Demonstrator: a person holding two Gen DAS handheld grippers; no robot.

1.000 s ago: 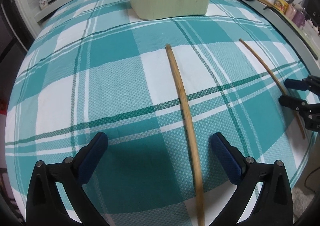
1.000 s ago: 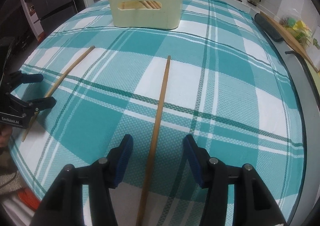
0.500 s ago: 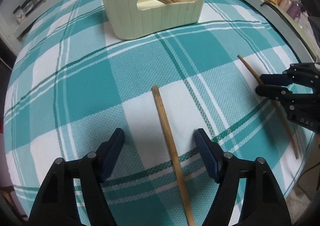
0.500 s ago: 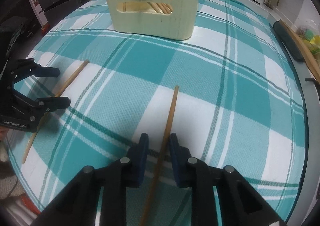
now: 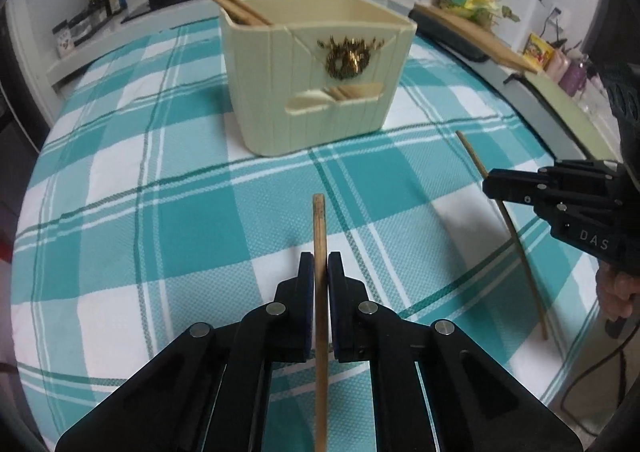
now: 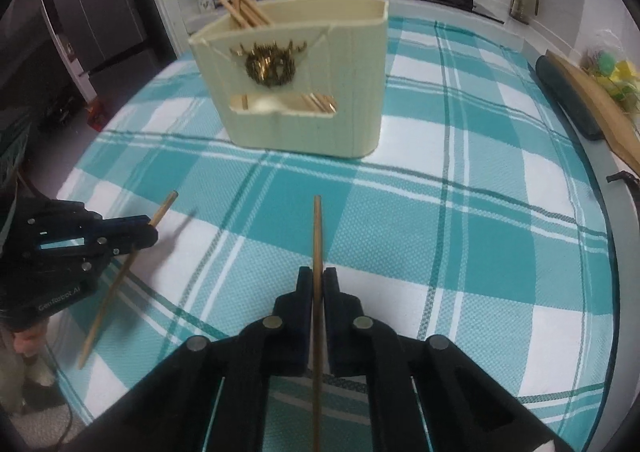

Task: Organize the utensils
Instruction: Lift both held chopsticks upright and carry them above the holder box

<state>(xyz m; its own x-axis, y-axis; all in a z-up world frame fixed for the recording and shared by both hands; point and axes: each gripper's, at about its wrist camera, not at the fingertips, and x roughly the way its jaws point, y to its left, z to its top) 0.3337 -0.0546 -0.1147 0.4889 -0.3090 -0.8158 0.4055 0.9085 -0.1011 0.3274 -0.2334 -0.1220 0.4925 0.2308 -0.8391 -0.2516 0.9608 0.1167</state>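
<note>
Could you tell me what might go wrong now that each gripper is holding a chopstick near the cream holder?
Each chopstick is pinched across its thin shaft: the left gripper holds the left chopstick, the right gripper the right chopstick. Either might pivot or slip. The cream holder already has chopsticks leaning in one corner, which could block insertion. Both grippers heading there together might collide.

Both chopsticks (image 5: 319,236) now gripped, lifted.
</note>
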